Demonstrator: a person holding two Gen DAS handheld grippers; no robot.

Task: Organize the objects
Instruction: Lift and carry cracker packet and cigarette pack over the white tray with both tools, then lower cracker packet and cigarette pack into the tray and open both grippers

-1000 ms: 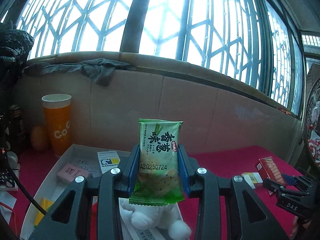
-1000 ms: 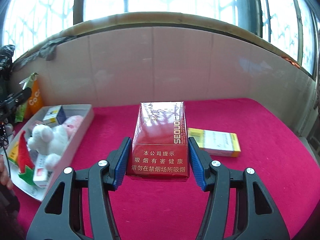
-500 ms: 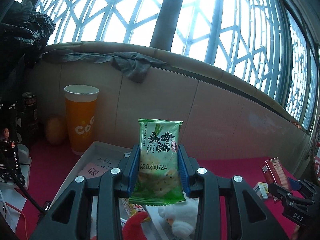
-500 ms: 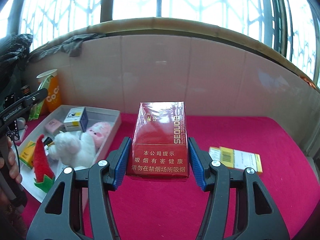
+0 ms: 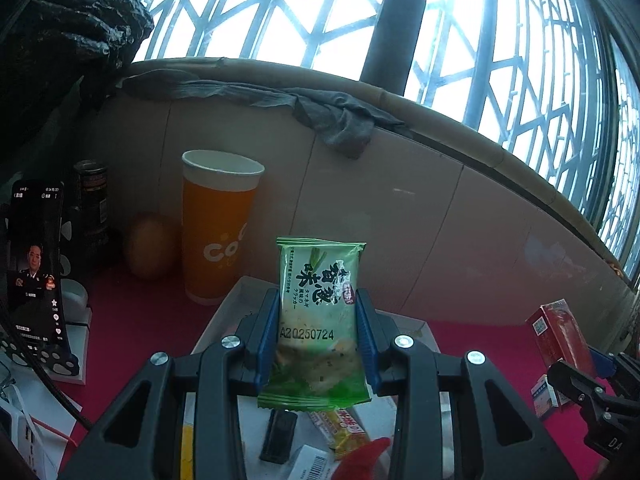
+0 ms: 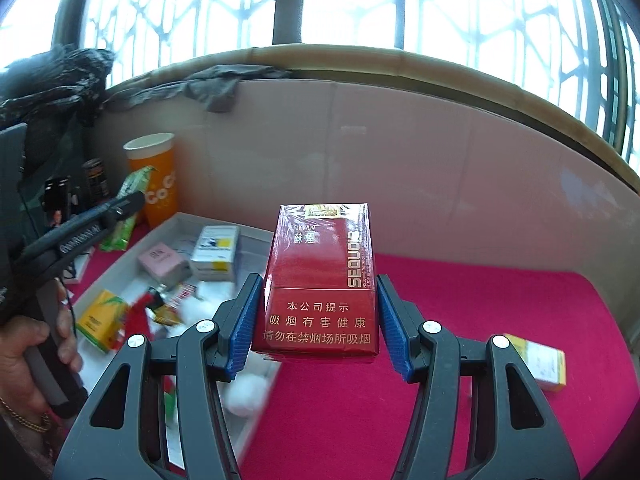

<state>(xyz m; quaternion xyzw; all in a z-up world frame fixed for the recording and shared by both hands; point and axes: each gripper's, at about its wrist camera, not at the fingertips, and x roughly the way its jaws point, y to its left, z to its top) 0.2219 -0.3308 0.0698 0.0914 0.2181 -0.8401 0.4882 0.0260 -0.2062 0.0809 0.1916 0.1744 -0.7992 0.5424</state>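
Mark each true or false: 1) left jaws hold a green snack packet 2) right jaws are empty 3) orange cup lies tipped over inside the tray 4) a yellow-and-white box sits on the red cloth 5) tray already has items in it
1) True: the left gripper clamps the green snack packet.
2) False: the right gripper grips a red cigarette pack.
3) False: the orange cup stands upright outside the tray.
4) True: the yellow-and-white box lies on the red cloth.
5) True: a pink box and others.
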